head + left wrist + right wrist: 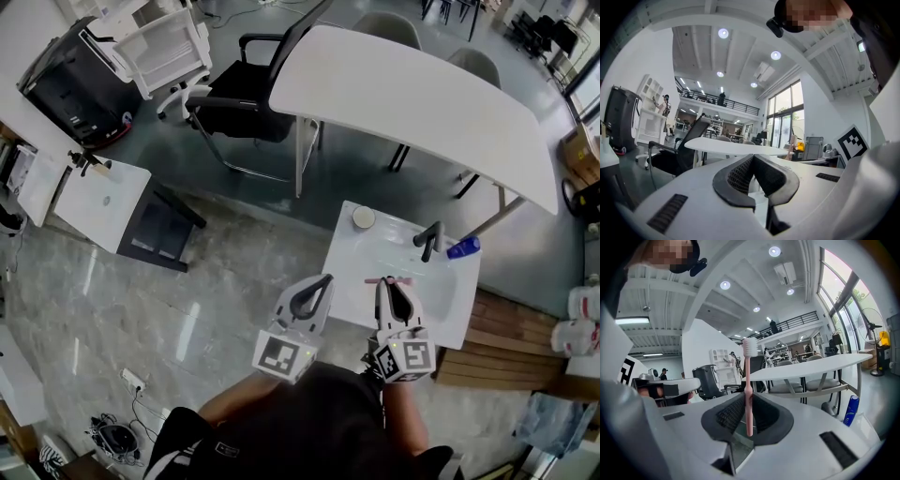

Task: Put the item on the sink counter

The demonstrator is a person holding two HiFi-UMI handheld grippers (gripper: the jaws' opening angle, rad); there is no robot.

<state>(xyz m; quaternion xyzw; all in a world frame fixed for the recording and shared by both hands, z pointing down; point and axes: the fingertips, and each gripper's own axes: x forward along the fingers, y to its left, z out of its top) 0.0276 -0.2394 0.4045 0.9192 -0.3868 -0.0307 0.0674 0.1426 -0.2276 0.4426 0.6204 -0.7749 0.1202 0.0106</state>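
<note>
A pink toothbrush (405,280) lies crosswise in my right gripper (388,283), which is shut on its handle just above the white sink counter (351,255). In the right gripper view the toothbrush (748,380) stands upright between the jaws of the right gripper (747,398), white bristle head on top. My left gripper (325,281) hovers at the counter's near left edge. Seen in its own view, the left gripper (753,158) is shut with nothing held. A black faucet (429,240) rises at the back of the basin.
On the counter stand a small round cup (363,217) at the back left and a blue bottle (463,247) (851,411) right of the faucet. Beyond are a long white table (412,94) and a black chair (239,108). Wooden boards (506,347) lie to the right.
</note>
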